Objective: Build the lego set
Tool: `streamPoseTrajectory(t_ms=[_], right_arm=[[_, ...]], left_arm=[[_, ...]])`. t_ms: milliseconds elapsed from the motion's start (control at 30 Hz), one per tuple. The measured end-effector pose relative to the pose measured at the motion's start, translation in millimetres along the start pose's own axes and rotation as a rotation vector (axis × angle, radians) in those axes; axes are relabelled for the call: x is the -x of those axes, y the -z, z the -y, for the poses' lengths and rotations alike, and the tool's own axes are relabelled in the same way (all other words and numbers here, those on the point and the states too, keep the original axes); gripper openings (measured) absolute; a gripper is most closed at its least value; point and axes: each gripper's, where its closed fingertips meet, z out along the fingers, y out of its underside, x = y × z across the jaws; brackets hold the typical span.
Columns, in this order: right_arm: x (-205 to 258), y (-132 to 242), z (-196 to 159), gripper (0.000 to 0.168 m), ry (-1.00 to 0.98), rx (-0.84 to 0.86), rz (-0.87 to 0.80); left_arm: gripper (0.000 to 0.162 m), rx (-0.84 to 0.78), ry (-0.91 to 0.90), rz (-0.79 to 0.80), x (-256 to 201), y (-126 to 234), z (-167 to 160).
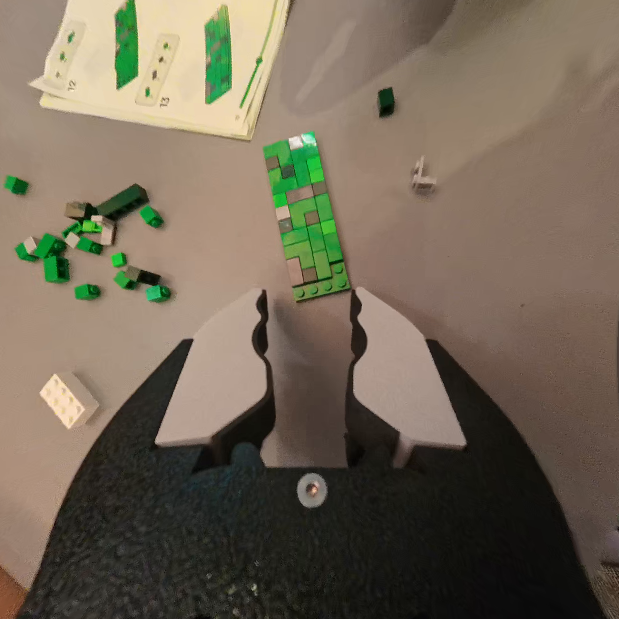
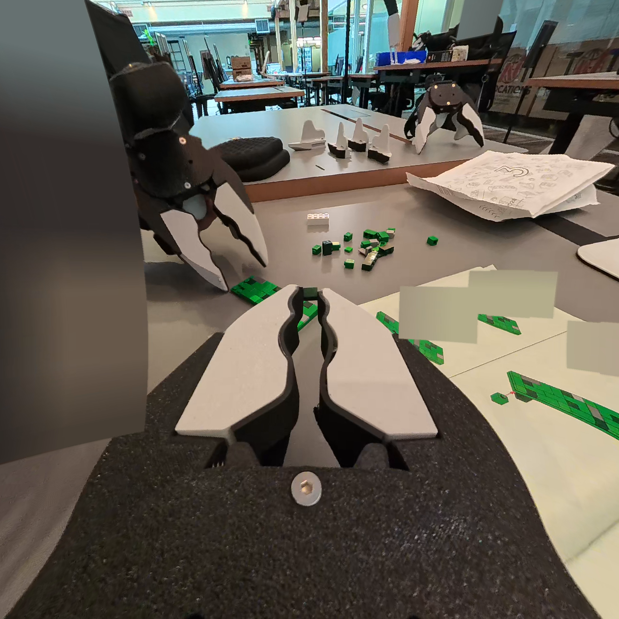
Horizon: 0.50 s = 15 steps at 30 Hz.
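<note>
1. Right wrist view: right gripper (image 2: 310,292) is pinched onto a small dark green brick (image 2: 310,292) at its tips, poised over the green tiled plate (image 2: 256,288).
2. Left gripper (image 1: 308,294) is spread wide and empty, just short of the plate's studded end.
3. Loose bricks (image 1: 90,239), a white brick (image 1: 69,399) and the instruction booklet (image 1: 174,60) lie on the grey table (image 1: 469,268).
4. Right gripper's fingers hide most of the plate.

Dim and warm-toned through the left wrist view, with motion blur smearing the instruction booklet (image 1: 160,63) and loose bricks (image 1: 90,241). Glare on the far end of the green plate (image 1: 306,214); soft shadows toward the desk's (image 1: 469,301) far right corner. Sharper and daylit through the right wrist view, lit from ceiling lamps behind. Strong wide-angle bending at all edges.
</note>
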Motion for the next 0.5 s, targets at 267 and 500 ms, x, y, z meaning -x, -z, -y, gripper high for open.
streamPoseTrajectory(t_ms=[267, 500], right_arm=[[0, 2, -2, 0.007, 0.009, 0.007, -0.006], [0, 2, -2, 0.007, 0.006, 0.005, -0.008]], left_arm=[[0.045, -0.022, 0.058, -0.019, -4, -3, 6], [0.049, -0.131, 0.228, -0.049, -4, -4, 26]])
